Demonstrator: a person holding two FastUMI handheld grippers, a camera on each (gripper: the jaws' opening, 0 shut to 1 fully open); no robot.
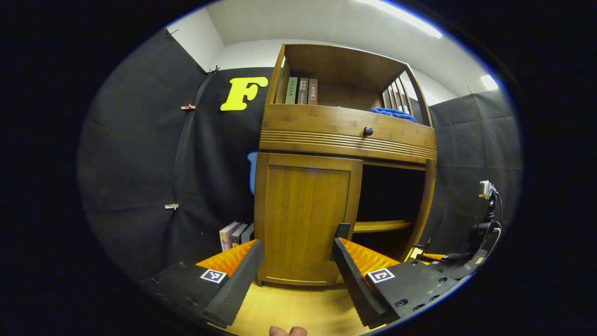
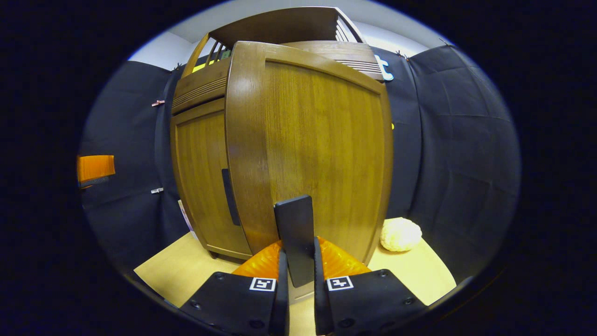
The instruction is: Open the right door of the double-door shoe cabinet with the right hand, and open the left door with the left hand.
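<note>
On the left I hold my left gripper spread wide and empty before the closed brown wooden left door of the shoe cabinet, its dark vertical handle just by my right-hand finger. To the right, my right gripper is clenched on the black flat handle of the swung-open wooden right door. Next, I judge, I should centre the left fingers around that handle, close fully, then pull along the hinge arc.

Recording booth: black cloth walls around a wooden cabinet.
</note>
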